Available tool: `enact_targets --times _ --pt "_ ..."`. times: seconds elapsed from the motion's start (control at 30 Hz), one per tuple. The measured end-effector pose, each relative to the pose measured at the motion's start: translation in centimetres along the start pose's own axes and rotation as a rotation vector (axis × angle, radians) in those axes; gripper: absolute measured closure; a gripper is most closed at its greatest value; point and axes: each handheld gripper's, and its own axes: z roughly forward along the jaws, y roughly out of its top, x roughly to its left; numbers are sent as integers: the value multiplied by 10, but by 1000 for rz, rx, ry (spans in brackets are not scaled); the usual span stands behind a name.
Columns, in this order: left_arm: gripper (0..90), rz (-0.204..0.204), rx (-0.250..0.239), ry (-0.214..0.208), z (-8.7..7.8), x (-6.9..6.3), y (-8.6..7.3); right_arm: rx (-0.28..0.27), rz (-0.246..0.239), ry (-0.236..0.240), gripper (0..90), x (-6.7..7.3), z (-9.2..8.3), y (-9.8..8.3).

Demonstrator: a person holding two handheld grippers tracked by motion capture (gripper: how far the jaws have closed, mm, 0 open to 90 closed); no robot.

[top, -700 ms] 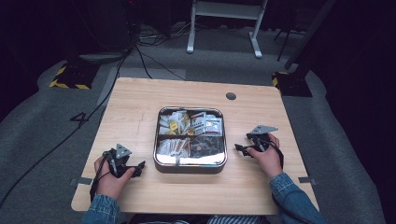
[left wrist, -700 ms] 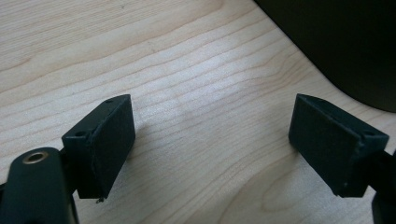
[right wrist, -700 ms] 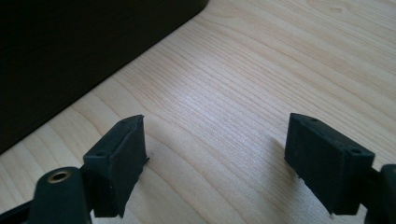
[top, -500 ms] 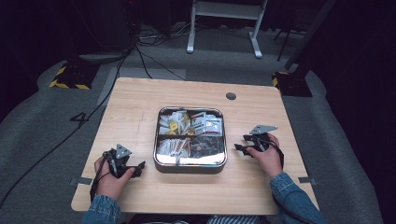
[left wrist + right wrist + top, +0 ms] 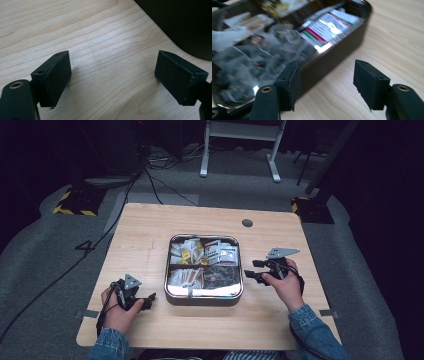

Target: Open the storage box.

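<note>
While both of my hands rest near the counter's front edge, I judge the job barely begun: nothing has been lifted out of the tray yet. Nearest me on the left, the left gripper sits low by the front-left corner, its fingers spread wide over bare wood with nothing between them. Across on the right side, the right gripper points at the tray's right wall, its fingers parted and empty, one hanging above the rim, the other over the counter. Farther in, the metal tray stands at the counter's middle, its compartments crowded with small packets and sachets. I reckon what is left is everything: reach in, close on a packet, carry it out. Beyond the tray, the rear of the counter has a dark round grommet.
</note>
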Motion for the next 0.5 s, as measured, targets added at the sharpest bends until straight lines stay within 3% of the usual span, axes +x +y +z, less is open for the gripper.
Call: enact_targets --times 0.3,0.5 --pt "145 2 -2 4 0 0 0 4 -89 76 400 28 14 37" --pt "147 3 -3 5 0 0 0 7 -88 130 412 36 24 56"
